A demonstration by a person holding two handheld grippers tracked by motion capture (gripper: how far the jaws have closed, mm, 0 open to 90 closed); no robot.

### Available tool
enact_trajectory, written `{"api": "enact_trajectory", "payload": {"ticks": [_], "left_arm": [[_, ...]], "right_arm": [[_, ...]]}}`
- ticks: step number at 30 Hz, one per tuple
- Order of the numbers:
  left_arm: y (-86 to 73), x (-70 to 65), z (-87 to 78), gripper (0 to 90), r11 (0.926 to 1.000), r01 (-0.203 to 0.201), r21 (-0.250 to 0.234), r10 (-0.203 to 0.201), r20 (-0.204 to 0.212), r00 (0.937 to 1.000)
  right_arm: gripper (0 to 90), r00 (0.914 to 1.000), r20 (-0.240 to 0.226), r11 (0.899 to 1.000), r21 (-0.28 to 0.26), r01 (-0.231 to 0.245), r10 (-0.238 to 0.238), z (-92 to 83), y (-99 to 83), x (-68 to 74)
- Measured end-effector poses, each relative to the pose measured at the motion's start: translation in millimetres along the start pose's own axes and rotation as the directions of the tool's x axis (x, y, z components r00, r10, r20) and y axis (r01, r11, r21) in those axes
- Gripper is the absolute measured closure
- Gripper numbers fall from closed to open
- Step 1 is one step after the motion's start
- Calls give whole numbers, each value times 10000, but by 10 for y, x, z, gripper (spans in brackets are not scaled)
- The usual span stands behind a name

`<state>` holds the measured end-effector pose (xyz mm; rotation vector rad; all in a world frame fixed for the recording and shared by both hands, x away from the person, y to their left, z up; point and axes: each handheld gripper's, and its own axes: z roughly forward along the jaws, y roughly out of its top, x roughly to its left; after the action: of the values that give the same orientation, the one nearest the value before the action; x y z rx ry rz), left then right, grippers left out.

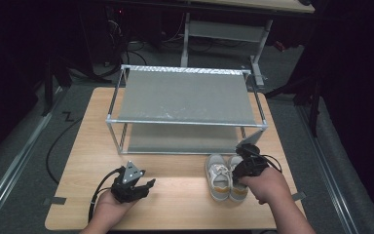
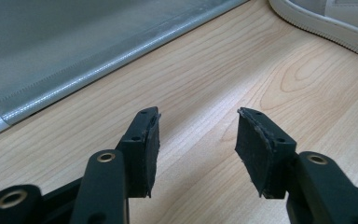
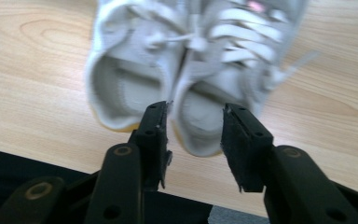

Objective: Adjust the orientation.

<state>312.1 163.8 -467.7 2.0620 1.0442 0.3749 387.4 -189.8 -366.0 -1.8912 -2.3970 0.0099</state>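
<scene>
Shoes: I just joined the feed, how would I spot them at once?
On the wooden table, find the grey two-shelf rack. In front of its right corner, under the right gripper, sits the pair of shoes: pale laced sneakers, side by side, with yellowish soles.

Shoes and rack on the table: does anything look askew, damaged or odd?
Nothing stands out. The pair of shoes sits neatly side by side on the table before the rack, which stands square.
</scene>
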Motion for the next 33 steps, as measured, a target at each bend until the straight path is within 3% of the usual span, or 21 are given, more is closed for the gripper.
{"api": "enact_trajectory", "payload": {"ticks": [1, 5, 13, 19, 23, 26, 28, 29, 33], "left_arm": [[-5, 5, 1, 489, 10000, -22, 24, 22, -15, 10000], [-5, 11, 0, 487, 10000, -68, -10, 68, -8, 10000], [-5, 9, 16, 485, 9998, -165, 60, 164, 40, 9999], [-6, -7, 30, 482, 9995, -292, 128, 291, 31, 9996], [-6, -8, 33, 480, 9994, -304, 144, 304, 24, 9995], [-11, -6, 33, 480, 9993, -337, 149, 336, 28, 9994], [-12, -4, 36, 480, 9993, -333, 164, 332, 28, 9994], [-13, -1, 40, 480, 9993, -328, 198, 328, 35, 9995], [-13, -9, 45, 480, 9991, -375, 209, 374, 38, 9993]], "right_arm": [[639, 9999, -26, 9999, 43, -139, 139, 39, 26, 69], [652, 9987, -292, 9987, 302, -400, 409, 165, 67, 122], [709, 9939, -250, 9941, 182, -1070, 1074, 283, 92, 92], [702, 9889, -205, 9887, 289, -1468, 1475, 320, 102, 80], [703, 9892, -25, 9881, 468, -1464, 1466, 406, 116, 100], [750, 9924, 257, 9918, 424, -1209, 1199, 497, 122, 142], [763, 9926, 216, 9920, 394, -1202, 1194, 493, 120, 136], [798, 9929, 411, 9927, 406, -1137, 1120, 465, 110, 125], [822, 9938, 694, 9962, -99, -869, 873, 387, 81, 100]]}}
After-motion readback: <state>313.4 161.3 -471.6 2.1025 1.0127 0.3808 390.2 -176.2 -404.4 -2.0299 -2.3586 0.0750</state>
